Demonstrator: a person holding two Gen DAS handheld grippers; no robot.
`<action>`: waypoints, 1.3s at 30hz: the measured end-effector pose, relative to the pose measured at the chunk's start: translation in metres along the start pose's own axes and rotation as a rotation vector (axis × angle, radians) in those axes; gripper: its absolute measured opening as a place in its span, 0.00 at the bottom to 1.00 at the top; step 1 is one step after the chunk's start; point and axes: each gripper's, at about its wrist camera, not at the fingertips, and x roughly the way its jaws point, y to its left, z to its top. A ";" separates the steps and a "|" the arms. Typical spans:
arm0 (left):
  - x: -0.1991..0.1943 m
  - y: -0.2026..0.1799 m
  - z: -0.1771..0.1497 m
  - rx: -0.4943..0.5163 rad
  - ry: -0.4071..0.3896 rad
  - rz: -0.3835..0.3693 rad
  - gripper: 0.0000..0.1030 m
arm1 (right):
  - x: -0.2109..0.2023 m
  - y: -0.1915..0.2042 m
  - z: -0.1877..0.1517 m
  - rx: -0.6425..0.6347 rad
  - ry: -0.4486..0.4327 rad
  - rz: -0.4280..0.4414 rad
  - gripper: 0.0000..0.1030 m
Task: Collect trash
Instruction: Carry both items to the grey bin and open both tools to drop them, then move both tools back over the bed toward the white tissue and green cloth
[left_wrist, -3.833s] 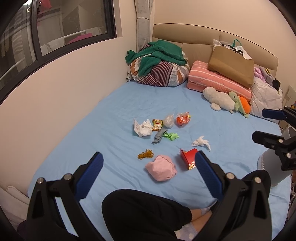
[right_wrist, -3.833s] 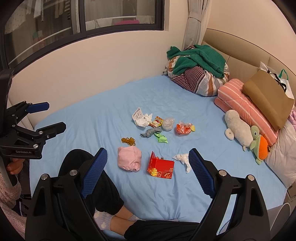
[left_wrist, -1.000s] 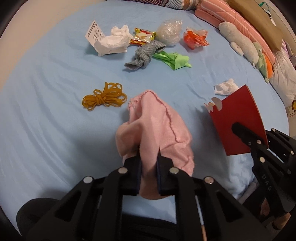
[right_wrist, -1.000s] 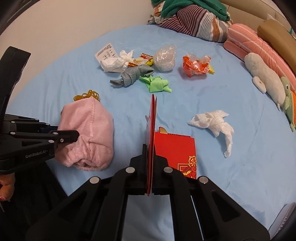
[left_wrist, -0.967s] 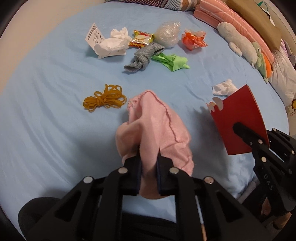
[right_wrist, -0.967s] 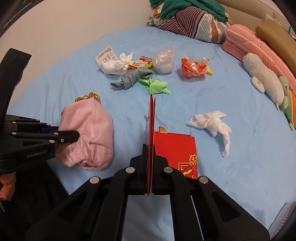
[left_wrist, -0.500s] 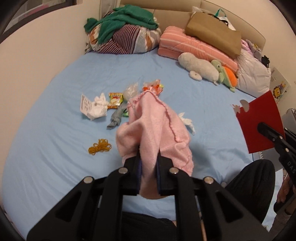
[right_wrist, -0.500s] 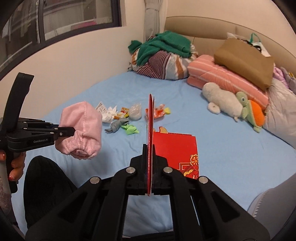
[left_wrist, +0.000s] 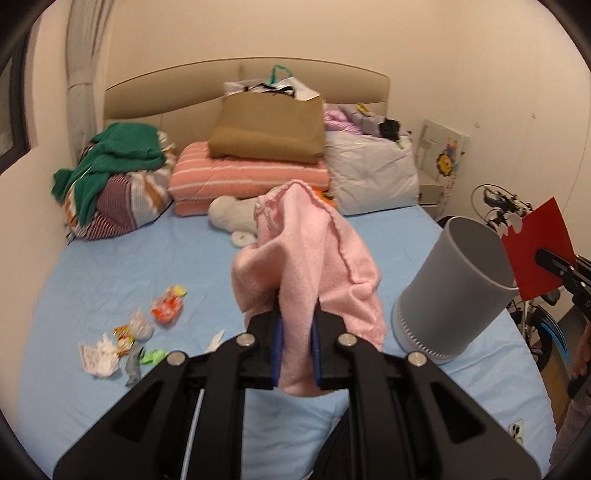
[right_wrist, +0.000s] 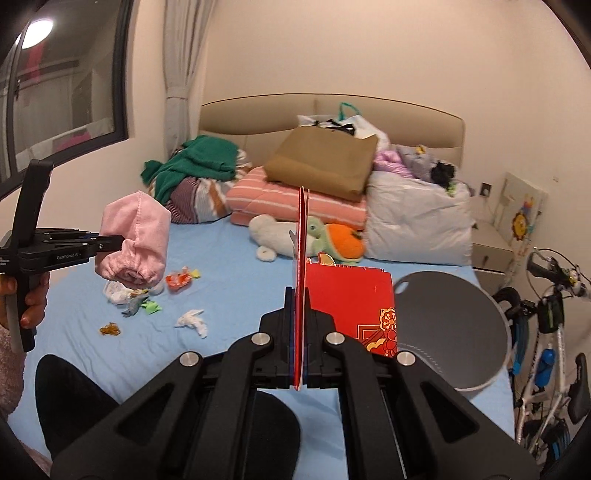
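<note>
1. Bed (left_wrist: 110, 258) with a blue sheet fills both views; folded bedding, a brown paper bag (right_wrist: 325, 166) and soft toys are piled at its head.
2. Grey bin (left_wrist: 454, 291) stands on the sheet at the bed's right side, its mouth tilted toward the grippers.
3. Pink cloth (left_wrist: 314, 258) hangs bunched in the air above the sheet, pinched between the narrow jaws of the left gripper (left_wrist: 295, 350).
4. Red paper box (right_wrist: 347, 306) is held off the bed just left of the bin's rim, one thin flap clamped edge-on in the almost fully closed right gripper (right_wrist: 300, 354).
5. Small trash still lies on the sheet at the left: an orange wrapper (right_wrist: 179, 278), white tissue (right_wrist: 192, 319), green scrap (right_wrist: 151, 306) and yellow rubber bands (right_wrist: 109, 328).
</note>
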 end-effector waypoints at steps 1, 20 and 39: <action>0.004 -0.016 0.011 0.027 -0.012 -0.032 0.12 | -0.005 -0.011 0.001 0.014 -0.006 -0.025 0.02; 0.135 -0.255 0.083 0.387 0.057 -0.392 0.14 | 0.003 -0.177 -0.014 0.237 0.023 -0.126 0.02; 0.181 -0.249 0.070 0.412 0.077 -0.337 0.73 | 0.045 -0.185 -0.011 0.218 0.077 -0.160 0.65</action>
